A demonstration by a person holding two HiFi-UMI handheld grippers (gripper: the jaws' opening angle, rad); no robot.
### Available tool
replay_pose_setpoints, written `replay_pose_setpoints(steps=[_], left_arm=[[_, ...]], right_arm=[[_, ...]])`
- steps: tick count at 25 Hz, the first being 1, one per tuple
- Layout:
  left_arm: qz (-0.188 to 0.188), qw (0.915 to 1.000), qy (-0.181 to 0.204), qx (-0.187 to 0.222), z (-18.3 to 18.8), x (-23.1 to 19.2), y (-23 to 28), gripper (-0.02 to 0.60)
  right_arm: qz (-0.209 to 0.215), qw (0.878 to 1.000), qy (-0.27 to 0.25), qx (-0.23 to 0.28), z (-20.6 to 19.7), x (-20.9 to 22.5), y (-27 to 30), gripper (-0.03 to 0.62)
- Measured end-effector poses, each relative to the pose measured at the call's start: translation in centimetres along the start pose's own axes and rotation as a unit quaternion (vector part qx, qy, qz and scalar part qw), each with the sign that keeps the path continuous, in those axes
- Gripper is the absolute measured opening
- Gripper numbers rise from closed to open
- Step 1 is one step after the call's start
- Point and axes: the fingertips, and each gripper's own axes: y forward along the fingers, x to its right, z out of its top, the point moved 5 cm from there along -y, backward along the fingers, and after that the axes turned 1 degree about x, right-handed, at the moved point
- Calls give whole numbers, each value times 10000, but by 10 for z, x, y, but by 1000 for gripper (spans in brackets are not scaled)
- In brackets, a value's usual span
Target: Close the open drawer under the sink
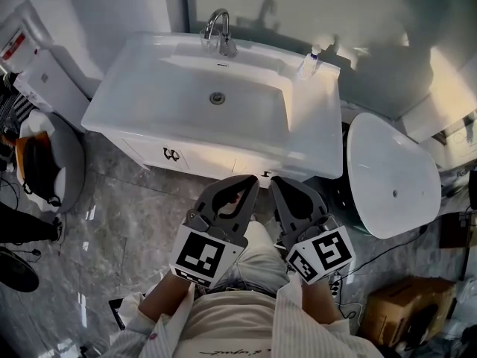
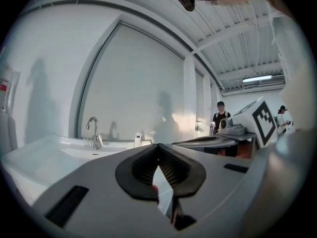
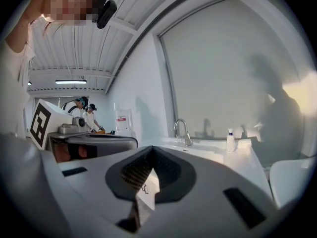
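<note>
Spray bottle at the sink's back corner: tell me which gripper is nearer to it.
Right. The right gripper hangs in front of the sink, slightly left of the spray bottle; the left gripper is beside it, farther left.

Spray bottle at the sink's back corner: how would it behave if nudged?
The spray bottle is tall and narrow, so it would probably tip easily. It looks small and plastic, so likely light. Standing near a corner of the sink, it might fall off.
</note>
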Motion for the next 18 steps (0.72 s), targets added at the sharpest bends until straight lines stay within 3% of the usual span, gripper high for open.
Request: replay_pose_setpoints(steps=[18], left_arm=[[94,9998,-54,-150,-13,-6,0,15]], right_arm=[[-54,9999,128,-104,-12,1,0,9]])
